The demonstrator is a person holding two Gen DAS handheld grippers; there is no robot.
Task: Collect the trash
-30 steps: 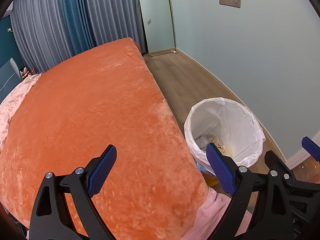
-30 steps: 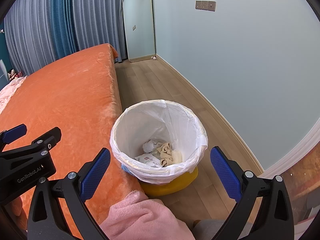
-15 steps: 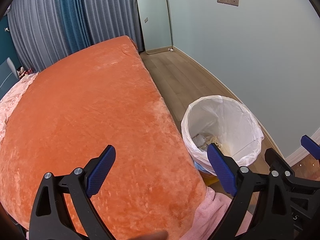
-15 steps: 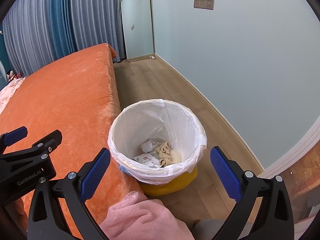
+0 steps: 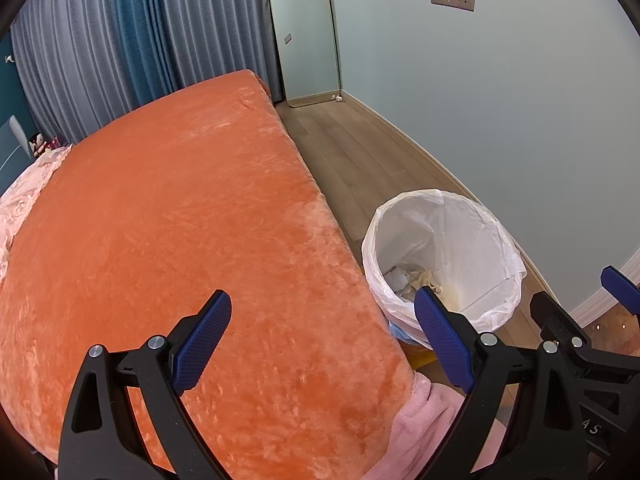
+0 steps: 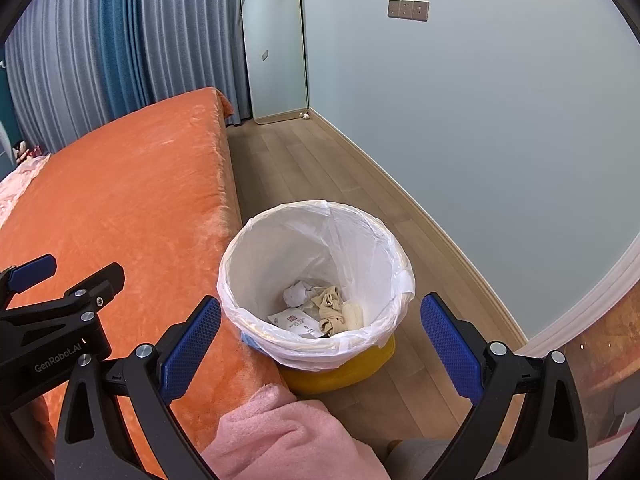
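A yellow bin with a white bag liner stands on the floor against the bed's right edge. Inside lie crumpled white paper, a flat printed packet and beige wadded trash. My right gripper hovers open above the bin's near side, with nothing between its blue pads. My left gripper is open over the orange bedspread, also empty. The left gripper's body shows at the left edge of the right wrist view.
The orange bed fills the left. A pink fleece cloth lies at the bed's near corner beside the bin. Wooden floor runs between bed and pale wall to a standing mirror. Grey and blue curtains hang behind.
Both views have shifted only slightly; the bin sits a little lower and nearer in the right wrist view. Both grippers stay open and empty.
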